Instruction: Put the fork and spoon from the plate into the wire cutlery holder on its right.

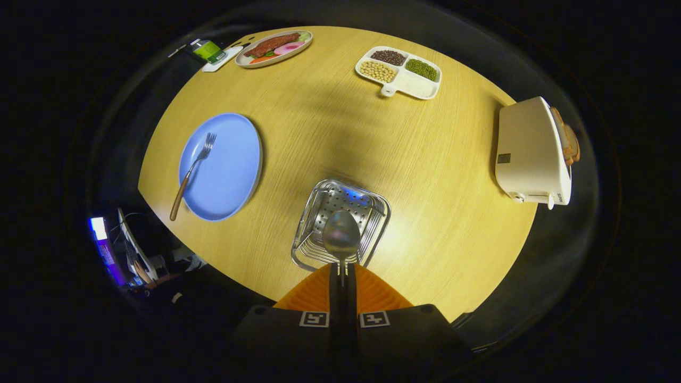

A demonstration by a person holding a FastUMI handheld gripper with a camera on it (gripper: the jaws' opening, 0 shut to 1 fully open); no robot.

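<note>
Above the wire cutlery holder [340, 223], the claw [342, 276] is hanging with its two fingers drawn nearly together, pinching the thin neck of the spoon [341, 236] between them. The spoon's bowl is pointing ahead toward twelve o'clock and is lying over the holder's mouth, its perforated floor showing behind it.

The main hazard, as I judge it, is the release. The spoon is being held by a narrow stem only, so it could be twisting or sliding in the grip, and a drop from this height could send it bouncing off the wire rim onto the counter [330, 138]. The holder looks light; a finger catching its near edge could be tipping or pushing it. How high the spoon is sitting above the rim I cannot tell from this view.

The person's hand seems to be aiming the claw steeply downward at the counter, roughly centred on the holder, fingers lined up along the six-to-twelve axis.

The fork [192, 173] is lying on the blue plate [231, 175] at about ten o'clock from the holder, well apart from it, handle overhanging the plate's near rim, not yet moved.
</note>
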